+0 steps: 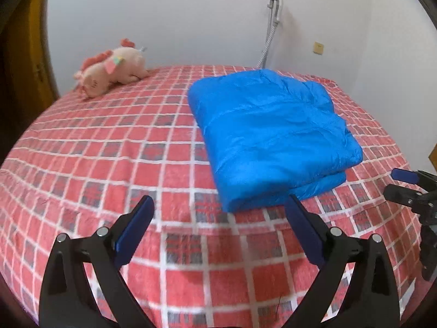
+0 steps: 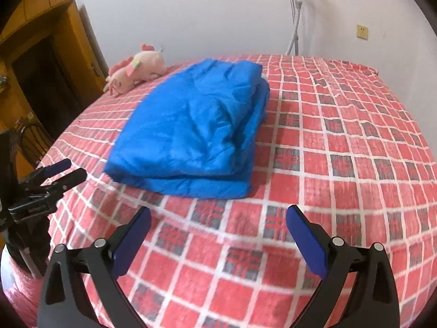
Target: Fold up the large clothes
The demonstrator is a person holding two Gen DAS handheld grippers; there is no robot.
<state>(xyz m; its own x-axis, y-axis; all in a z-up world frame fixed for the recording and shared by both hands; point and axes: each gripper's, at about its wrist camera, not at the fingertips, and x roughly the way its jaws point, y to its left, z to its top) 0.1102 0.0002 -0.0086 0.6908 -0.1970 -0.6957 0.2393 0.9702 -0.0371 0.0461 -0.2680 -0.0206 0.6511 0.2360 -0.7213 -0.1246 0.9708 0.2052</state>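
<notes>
Red-checked bedding [image 1: 109,147] covers the bed, with a folded blue garment [image 1: 270,134] lying on it, apparently a padded jacket, and a pink plush toy [image 1: 112,68] near the wall. Left gripper [image 1: 218,207] and right gripper [image 2: 218,216] both hover just short of the garment's near edge, jaws spread wide and holding nothing.

Blue folded garment [image 1: 273,136] ahead of my claws; bedspread [image 1: 109,164] under them red, white grid, grey squares; plush toy [image 1: 112,68] pink; my pads [image 2: 306,240] blue, black arms.
</notes>
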